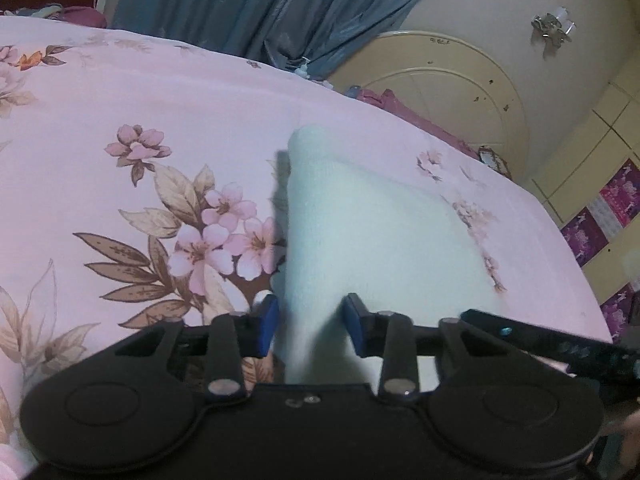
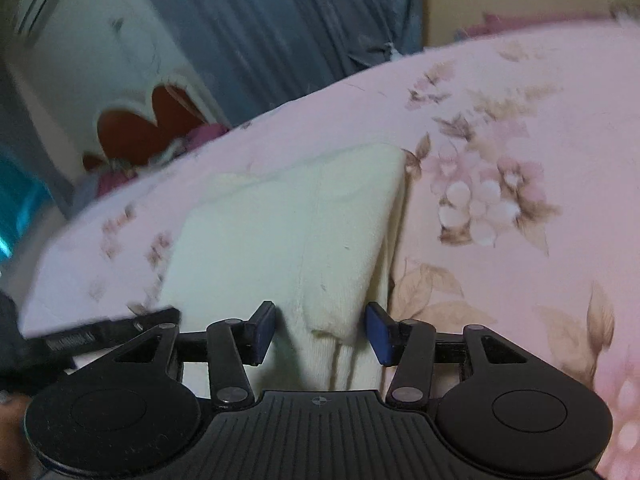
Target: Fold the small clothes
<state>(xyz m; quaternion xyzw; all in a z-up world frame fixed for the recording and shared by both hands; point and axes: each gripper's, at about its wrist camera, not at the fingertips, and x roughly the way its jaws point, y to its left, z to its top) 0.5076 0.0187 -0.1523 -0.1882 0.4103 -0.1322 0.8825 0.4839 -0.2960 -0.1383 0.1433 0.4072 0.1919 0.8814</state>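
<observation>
Garment (image 1: 372, 224) on bedspread (image 1: 140, 120), between both hand-held grippers' fingers, curtain (image 1: 280, 4) behind bed

A bed (image 1: 120, 92) is covered by a pink floral sheet (image 1: 192, 208); 1 pale folded garment (image 1: 376, 224) is laid on it.

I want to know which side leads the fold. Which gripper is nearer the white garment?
Neither clearly: both reach it. The left gripper straddles a raised edge of the white garment with jaws apart; the right gripper likewise has cloth between its open jaws.
</observation>
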